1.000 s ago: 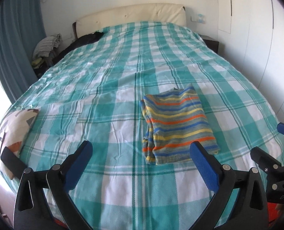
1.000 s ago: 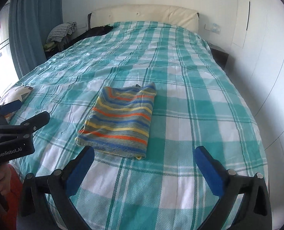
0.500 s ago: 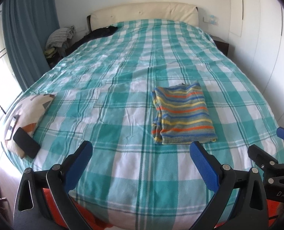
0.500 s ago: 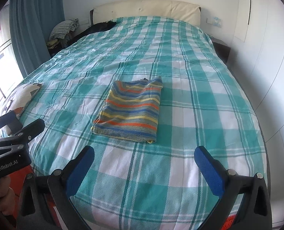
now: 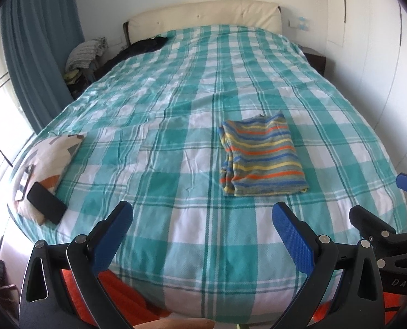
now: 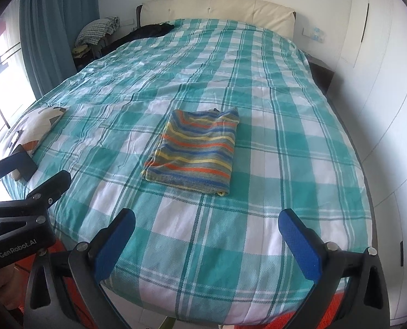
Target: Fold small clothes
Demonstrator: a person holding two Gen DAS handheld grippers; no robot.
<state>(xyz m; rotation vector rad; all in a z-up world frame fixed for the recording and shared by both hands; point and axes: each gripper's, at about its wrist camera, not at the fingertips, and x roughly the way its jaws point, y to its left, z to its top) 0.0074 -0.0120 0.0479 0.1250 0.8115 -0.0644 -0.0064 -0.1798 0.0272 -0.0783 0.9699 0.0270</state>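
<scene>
Both grippers farther back from folded striped garment (image 5: 261, 156); bed (image 5: 176, 246) foot newly visible.

"GenRobot.AI" stands on the left gripper (image 6: 25, 170); "DAS" shows on the right gripper (image 5: 381, 200).

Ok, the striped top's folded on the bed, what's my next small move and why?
Probably keep both claws back: the striped top lies as a neat folded rectangle on the checked bedspread, and the left claw and right claw are open, empty and clear of it.
</scene>
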